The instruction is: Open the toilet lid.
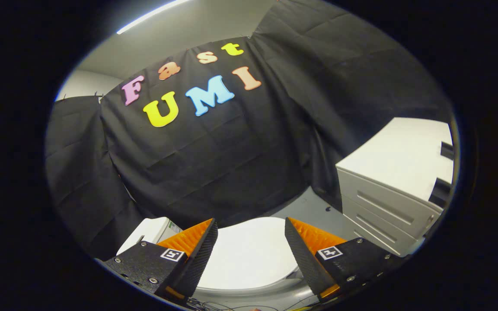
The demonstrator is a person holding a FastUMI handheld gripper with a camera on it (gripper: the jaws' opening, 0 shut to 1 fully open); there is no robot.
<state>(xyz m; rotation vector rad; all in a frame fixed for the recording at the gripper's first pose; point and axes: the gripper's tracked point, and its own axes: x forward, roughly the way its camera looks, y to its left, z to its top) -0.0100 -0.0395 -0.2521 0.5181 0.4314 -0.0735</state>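
A white toilet lid (pixel 249 255) lies flat and closed below me, seen between and beyond the two fingers. My gripper (pixel 251 226) hovers above it, open, with a wide gap and nothing between the fingers. The left finger (pixel 197 246) and the right finger (pixel 305 250) frame the lid's rounded far edge. The white cistern (pixel 154 231) of the toilet peeks out behind the left finger.
A white drawer cabinet (pixel 391 190) stands to the right of the toilet, its drawer fronts facing the bowl. Grey floor (pixel 314 207) shows between the two. Black cloth walls close the booth behind and on both sides.
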